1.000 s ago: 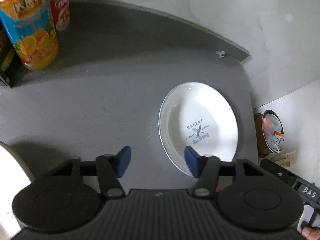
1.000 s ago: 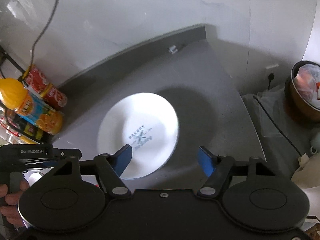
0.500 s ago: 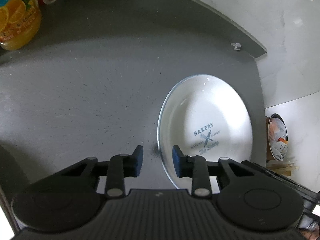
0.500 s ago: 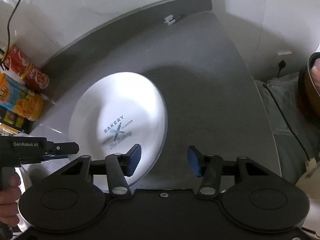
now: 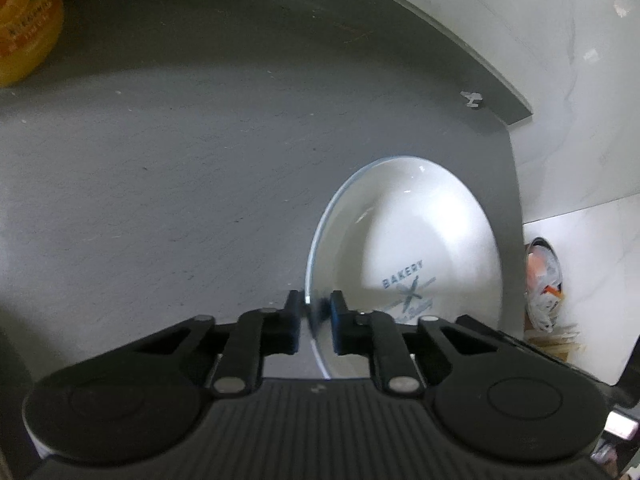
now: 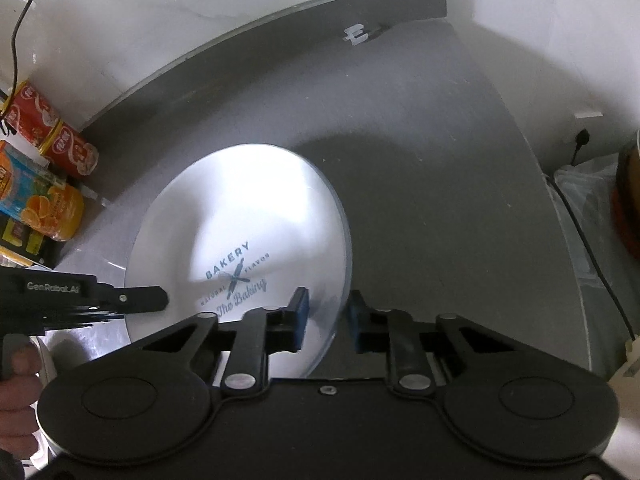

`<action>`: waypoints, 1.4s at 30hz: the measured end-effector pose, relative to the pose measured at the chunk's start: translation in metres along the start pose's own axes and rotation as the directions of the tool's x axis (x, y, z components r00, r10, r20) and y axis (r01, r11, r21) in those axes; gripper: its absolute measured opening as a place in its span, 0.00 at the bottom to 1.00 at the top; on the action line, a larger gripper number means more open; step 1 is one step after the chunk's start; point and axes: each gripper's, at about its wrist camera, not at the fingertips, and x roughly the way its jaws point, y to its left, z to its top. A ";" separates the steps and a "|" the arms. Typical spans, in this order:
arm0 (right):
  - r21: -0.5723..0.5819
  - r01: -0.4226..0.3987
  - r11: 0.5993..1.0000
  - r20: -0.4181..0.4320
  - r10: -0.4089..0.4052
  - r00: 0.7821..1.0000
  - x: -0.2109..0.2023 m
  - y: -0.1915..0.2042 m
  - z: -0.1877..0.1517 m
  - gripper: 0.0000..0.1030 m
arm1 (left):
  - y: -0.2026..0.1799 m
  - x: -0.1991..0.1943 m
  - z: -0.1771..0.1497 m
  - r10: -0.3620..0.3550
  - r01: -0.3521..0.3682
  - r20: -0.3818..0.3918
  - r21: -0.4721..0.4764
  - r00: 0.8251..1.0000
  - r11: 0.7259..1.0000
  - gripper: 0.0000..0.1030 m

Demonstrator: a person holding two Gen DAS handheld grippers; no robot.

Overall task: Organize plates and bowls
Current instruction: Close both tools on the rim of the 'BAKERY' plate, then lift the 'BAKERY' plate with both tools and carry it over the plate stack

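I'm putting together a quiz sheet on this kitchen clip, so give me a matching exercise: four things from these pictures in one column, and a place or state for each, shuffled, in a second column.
Things:
1. white plate
2. left tongs
3. right tongs
4. orange juice bottle

Places or states:
A. straddling the plate's right rim
B. standing beside the red cans, at the counter's left end
C. lying on the grey counter, "BAKERY" print facing up
D. straddling the plate's left rim

Pairs: 1-C, 2-D, 3-A, 4-B
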 end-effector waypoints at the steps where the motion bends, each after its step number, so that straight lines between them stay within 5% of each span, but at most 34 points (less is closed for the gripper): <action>1: 0.005 -0.004 1.000 0.006 0.004 1.000 0.001 -0.001 0.000 0.18 | 0.001 0.000 0.000 -0.005 0.005 0.012 -0.011 1.000 1.000 0.10; 21: 0.014 -0.049 0.999 0.117 0.047 0.992 -0.044 0.007 -0.014 0.12 | 0.000 -0.040 -0.007 -0.075 0.073 0.057 0.031 0.996 0.997 0.05; 42: -0.015 -0.006 1.000 0.296 0.010 0.955 -0.154 0.062 -0.041 0.13 | -0.017 -0.154 -0.029 -0.214 0.189 0.128 0.178 0.969 0.966 0.05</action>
